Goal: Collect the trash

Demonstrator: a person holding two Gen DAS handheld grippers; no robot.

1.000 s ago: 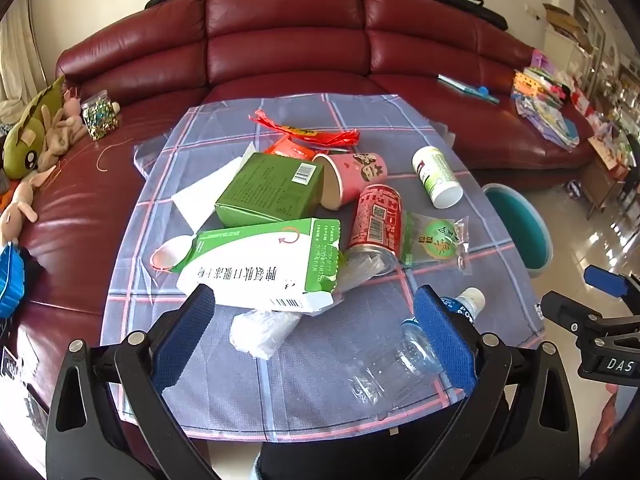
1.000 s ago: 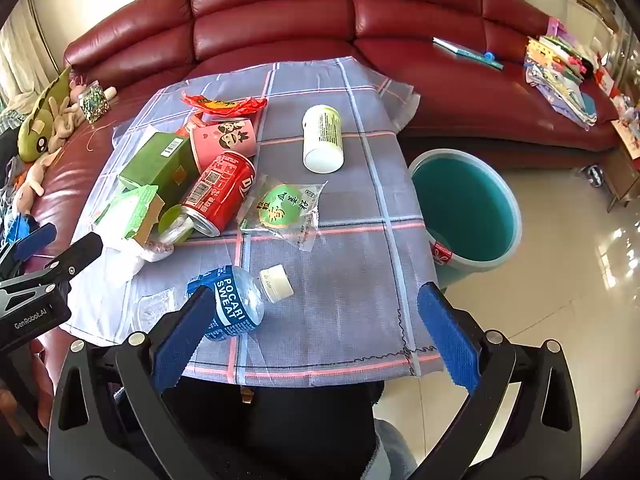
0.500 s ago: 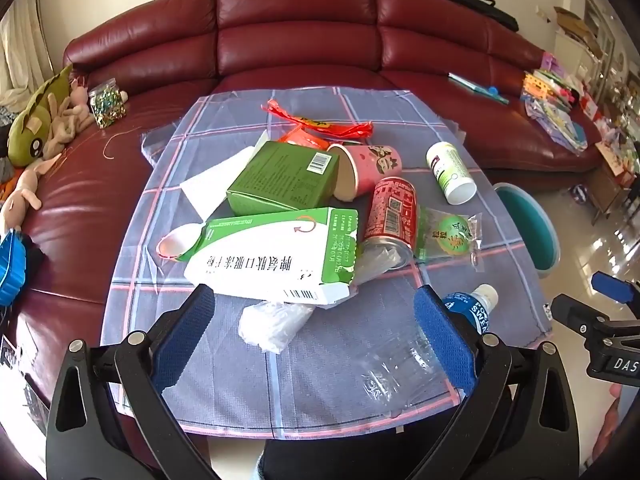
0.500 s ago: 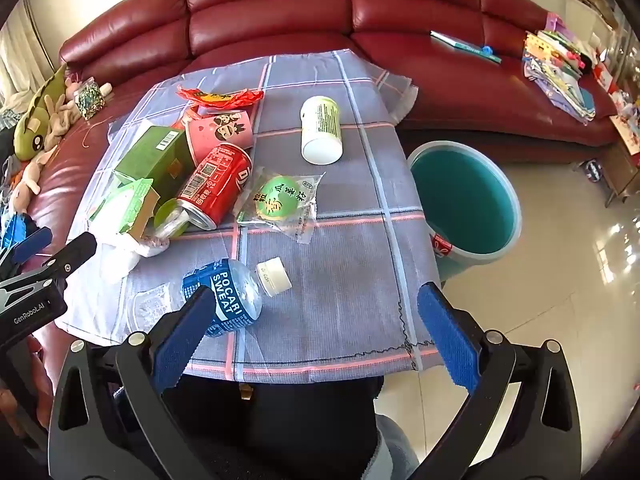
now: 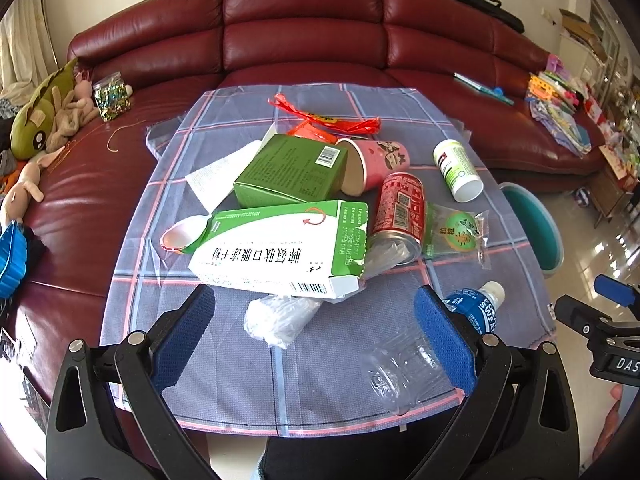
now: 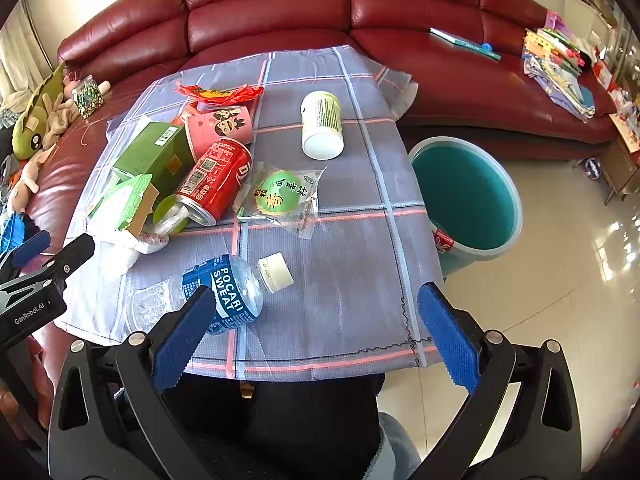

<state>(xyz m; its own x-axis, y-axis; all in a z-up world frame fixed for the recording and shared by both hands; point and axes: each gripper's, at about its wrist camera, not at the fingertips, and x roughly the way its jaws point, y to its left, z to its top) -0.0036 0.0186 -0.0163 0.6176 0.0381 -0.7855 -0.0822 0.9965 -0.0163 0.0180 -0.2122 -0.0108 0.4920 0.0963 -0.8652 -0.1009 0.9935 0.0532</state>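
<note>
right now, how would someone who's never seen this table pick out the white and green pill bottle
Start at the checked cloth on the table in front of the red sofa. On its right side, nearer the teal bin than the trash pile, lies the pill bottle. It is the only white cylinder with a green label, lying alone, touching nothing.

Bare cloth lies open right of the bottle; piled boxes crowd the left.
</note>
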